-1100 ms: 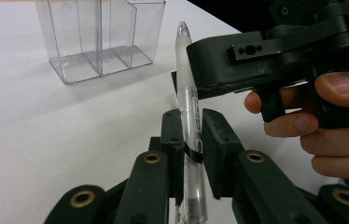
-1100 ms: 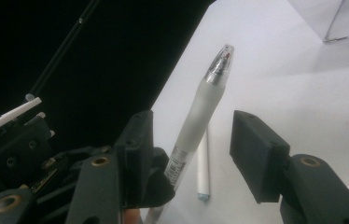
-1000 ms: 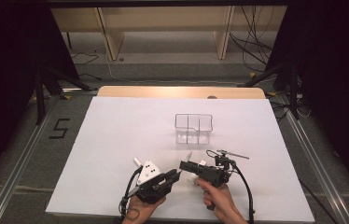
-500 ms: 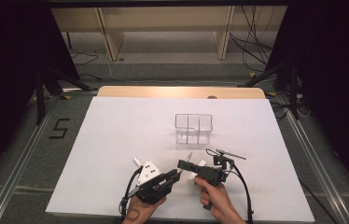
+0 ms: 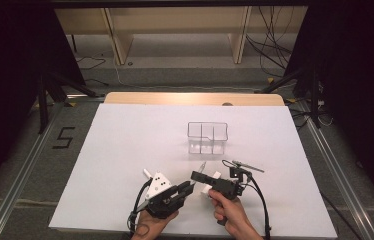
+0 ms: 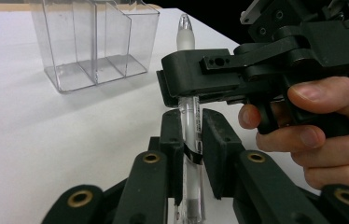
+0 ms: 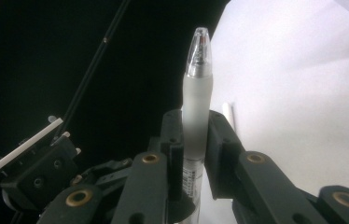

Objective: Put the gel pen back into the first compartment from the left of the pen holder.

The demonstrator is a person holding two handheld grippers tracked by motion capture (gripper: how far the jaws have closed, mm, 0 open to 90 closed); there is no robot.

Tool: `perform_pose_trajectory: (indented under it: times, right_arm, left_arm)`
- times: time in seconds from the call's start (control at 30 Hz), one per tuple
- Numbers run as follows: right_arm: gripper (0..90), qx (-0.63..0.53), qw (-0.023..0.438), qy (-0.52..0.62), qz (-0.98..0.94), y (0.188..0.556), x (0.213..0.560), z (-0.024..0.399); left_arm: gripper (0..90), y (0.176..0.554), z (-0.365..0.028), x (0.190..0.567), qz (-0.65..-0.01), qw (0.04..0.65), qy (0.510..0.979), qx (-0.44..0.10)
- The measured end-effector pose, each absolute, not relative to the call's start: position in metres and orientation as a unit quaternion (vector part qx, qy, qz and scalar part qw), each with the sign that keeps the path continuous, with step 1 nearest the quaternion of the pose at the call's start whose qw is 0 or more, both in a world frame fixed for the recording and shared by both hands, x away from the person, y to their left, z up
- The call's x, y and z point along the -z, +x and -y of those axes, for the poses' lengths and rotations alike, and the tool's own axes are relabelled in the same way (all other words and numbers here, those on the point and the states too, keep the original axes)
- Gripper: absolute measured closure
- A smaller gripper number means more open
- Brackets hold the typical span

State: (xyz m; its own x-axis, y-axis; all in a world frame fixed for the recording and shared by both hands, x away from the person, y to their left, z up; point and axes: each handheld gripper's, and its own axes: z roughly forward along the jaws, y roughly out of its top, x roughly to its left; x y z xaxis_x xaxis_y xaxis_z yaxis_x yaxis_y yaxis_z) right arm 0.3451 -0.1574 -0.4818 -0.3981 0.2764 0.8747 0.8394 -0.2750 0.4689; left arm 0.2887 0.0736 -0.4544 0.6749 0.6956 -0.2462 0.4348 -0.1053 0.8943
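The clear pen (image 6: 191, 135) is clamped by both claws at once; in the left gripper view its barrel stands between the pads of the left gripper (image 6: 191, 140), which are clenched on the lower part of it, and just above them the right gripper (image 6: 189, 88) crosses from the right and bites the same barrel, its jaws having just been closing with the pen between them; the frosted grip and rounded tip rise past it. In the right gripper view the right gripper (image 7: 196, 140) is clenched on the pen (image 7: 197, 93) at the frosted section, the clear cap end with its tip standing free above the pads; the printed barrel runs down between the jaws and is cut off at the bottom edge.

From the high view the left gripper (image 5: 191, 186) and right gripper (image 5: 195, 175) meet near the front edge of the white table (image 5: 125, 150), about midway along it; the pen (image 5: 201, 167) is only a thin pale sliver there, and where each pad touches it cannot be made out. The clear three-compartment organizer (image 5: 207, 137) stands well behind them, towards the middle of the table, apart from both claws.

In the left gripper view the pen's bottom end is cut off by the frame, and the right hand (image 6: 312, 126) covers much of the right gripper's body; a slim white piece (image 7: 228, 116) beside the pen in the right gripper view is too partial to name.
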Motion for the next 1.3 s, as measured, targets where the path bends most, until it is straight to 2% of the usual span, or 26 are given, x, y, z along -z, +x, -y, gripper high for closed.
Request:
perform_pose_trajectory:
  times: [0.03, 0.1, 0.13, 0.17, 0.23, 0.3, 0.77, 1.3]
  right_arm:
    - [79.7, 0.623, 0.225, -0.499, 0.558, 0.345, 0.481, 0.157]
    - [79.8, 0.626, 0.215, -0.493, 0.564, 0.344, 0.480, 0.157]
    - [79.8, 0.628, 0.195, -0.487, 0.575, 0.343, 0.476, 0.157]
    - [79.8, 0.629, 0.185, -0.485, 0.579, 0.343, 0.475, 0.157]
    - [79.8, 0.629, 0.175, -0.483, 0.584, 0.343, 0.473, 0.158]
    - [79.8, 0.625, 0.136, -0.480, 0.600, 0.344, 0.468, 0.162]
    - [79.8, 0.635, 0.060, -0.475, 0.607, 0.352, 0.452, 0.181]
    - [79.8, 0.636, 0.017, -0.473, 0.609, 0.369, 0.438, 0.185]
  left_arm:
    - [76.0, 0.289, -0.074, 0.454, -0.383, 0.547, 0.736, -0.113]
    - [63.5, 0.290, -0.073, 0.453, -0.380, 0.544, 0.741, -0.105]
    - [51.8, 0.290, -0.073, 0.453, -0.378, 0.541, 0.744, -0.106]
    - [46.8, 0.290, -0.072, 0.453, -0.377, 0.539, 0.746, -0.107]
    - [43.5, 0.292, -0.073, 0.452, -0.370, 0.528, 0.757, -0.109]
    - [41.2, 0.295, -0.077, 0.452, -0.368, 0.526, 0.760, -0.105]
    - [28.8, 0.302, -0.093, 0.454, -0.346, 0.517, 0.775, -0.114]
    - [26.3, 0.309, -0.113, 0.458, -0.358, 0.508, 0.774, -0.122]
